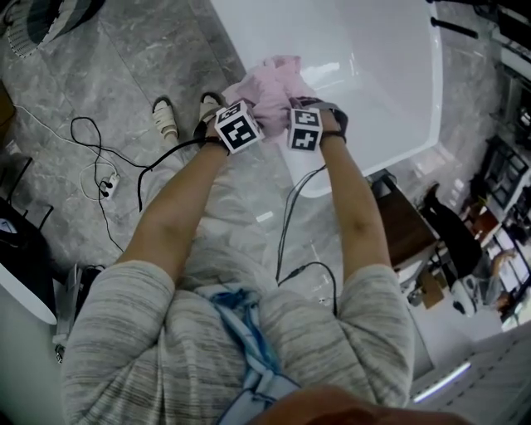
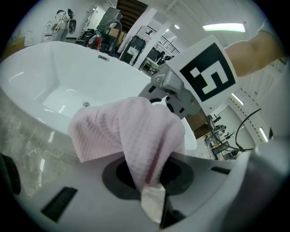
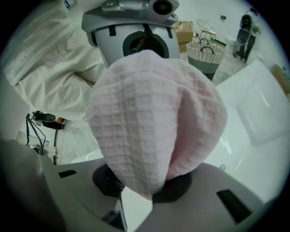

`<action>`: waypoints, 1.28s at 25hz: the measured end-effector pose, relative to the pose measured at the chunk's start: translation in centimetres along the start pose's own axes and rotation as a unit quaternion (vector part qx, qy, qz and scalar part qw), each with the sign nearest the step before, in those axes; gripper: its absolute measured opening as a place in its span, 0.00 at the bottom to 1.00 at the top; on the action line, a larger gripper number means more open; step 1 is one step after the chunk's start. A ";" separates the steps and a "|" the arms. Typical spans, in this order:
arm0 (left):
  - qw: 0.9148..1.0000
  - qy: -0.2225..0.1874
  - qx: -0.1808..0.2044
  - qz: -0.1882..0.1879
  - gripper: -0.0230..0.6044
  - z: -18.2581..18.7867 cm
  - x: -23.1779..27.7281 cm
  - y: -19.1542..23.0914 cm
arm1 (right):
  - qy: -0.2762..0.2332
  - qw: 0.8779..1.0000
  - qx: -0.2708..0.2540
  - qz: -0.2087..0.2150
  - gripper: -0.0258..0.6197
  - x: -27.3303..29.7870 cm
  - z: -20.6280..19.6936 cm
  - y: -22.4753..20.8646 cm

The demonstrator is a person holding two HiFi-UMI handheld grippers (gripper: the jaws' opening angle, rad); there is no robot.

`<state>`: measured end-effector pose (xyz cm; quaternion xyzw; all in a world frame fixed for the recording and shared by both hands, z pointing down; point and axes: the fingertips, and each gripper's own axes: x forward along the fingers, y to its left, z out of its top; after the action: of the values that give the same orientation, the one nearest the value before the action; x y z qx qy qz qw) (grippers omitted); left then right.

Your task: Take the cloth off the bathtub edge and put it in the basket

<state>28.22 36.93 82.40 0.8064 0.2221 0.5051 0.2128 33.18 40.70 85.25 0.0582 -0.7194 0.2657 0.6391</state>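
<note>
A pink waffle-weave cloth [image 1: 270, 83] hangs bunched between my two grippers over the near rim of the white bathtub [image 1: 382, 75]. My left gripper [image 1: 251, 114] is shut on one part of the cloth [image 2: 131, 136], which is pinched between its jaws. On another bunch of the cloth [image 3: 154, 122] my right gripper [image 1: 296, 109] is shut, and the fabric fills that view. Each gripper faces the other: the right gripper [image 2: 179, 93] shows in the left gripper view, the left gripper [image 3: 136, 31] in the right one. The woven basket [image 3: 206, 55] stands on the floor beyond the tub.
The grey marble floor holds a pair of slippers [image 1: 166, 118], looping black cables [image 1: 91, 153] and a power strip [image 1: 108, 181]. A brown cabinet [image 1: 406, 220] and a black chair [image 1: 456, 236] stand right of the tub. A woven-rimmed container [image 1: 50, 18] sits at the top left.
</note>
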 end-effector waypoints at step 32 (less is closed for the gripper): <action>0.948 -0.260 0.036 0.181 0.16 14.8 -33.7 5.4 | -0.251 0.903 0.215 -0.275 0.23 -32.4 15.8 -13.9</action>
<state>29.27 11.46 55.32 0.9435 0.0277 0.2999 0.1385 30.77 13.35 58.11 0.4544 -0.7366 0.2046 0.4574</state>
